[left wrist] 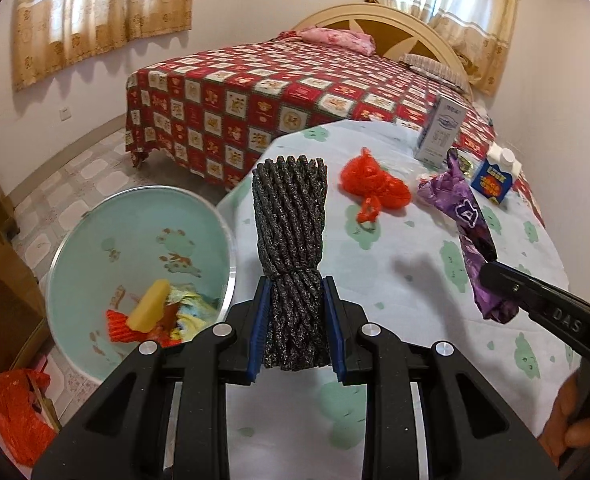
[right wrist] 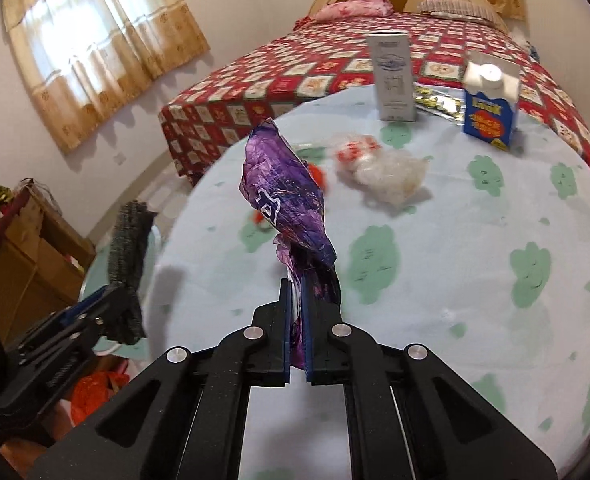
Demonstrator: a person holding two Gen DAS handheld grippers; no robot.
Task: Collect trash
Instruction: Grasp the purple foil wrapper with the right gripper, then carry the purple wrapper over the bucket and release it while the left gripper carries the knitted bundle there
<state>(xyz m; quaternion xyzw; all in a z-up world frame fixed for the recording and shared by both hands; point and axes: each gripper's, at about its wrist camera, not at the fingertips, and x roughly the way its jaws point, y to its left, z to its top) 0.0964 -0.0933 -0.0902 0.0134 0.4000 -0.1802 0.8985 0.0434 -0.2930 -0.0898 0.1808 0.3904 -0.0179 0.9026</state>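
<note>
Two wrist fisheyes, both angled down across the worktop toward the bed.

Your left wrist camera looks along its fingers (left wrist: 259,328) from the worktop's (left wrist: 395,300) left edge, close above it, with the bin (left wrist: 95,232) on the floor at lower left and the bed (left wrist: 255,92) beyond. Your right wrist camera sits further right, over the worktop, facing the same way along its own fingers (right wrist: 285,332). Both views share the worktop, the white carton (left wrist: 441,132), the blue carton (left wrist: 495,176), the bed and the curtained window (left wrist: 95,12); each also catches the other gripper at its side.
</note>
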